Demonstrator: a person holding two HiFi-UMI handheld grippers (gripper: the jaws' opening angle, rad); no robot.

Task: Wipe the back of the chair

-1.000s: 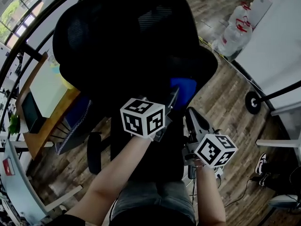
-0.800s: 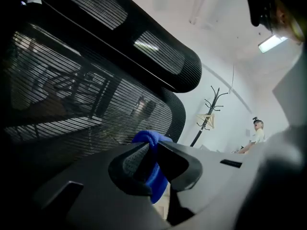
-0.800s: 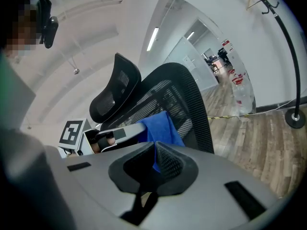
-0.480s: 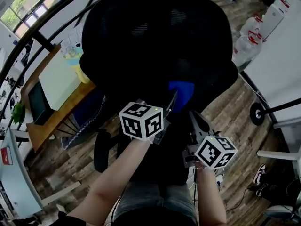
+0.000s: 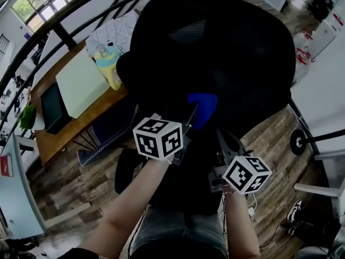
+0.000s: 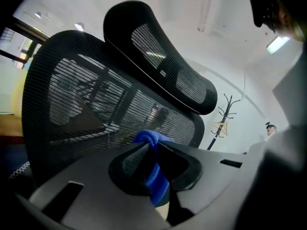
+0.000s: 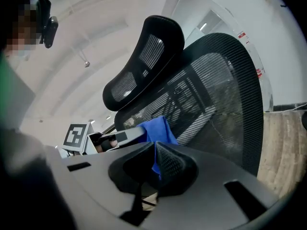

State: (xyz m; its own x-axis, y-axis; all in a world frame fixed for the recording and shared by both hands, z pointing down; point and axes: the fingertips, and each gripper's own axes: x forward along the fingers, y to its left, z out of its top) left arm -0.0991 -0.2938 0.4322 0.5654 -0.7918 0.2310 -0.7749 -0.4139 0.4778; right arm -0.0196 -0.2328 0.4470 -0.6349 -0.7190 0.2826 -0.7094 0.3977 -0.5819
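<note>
We find the chair's mesh back directly ahead, filling the upper head view, with the headrest above it. A blue cloth lies pressed against the lower middle of the back. The left gripper has its jaws closed on this cloth; a fold is bunched between the pads and hangs below them. The right gripper sits lower and to the right, near the back and, as far as we can judge, apart from the cloth. Its jaws meet at the tips, and we see nothing held between them. Left of the chair stands a wooden desk. Wood floor shows to the right.
</note>
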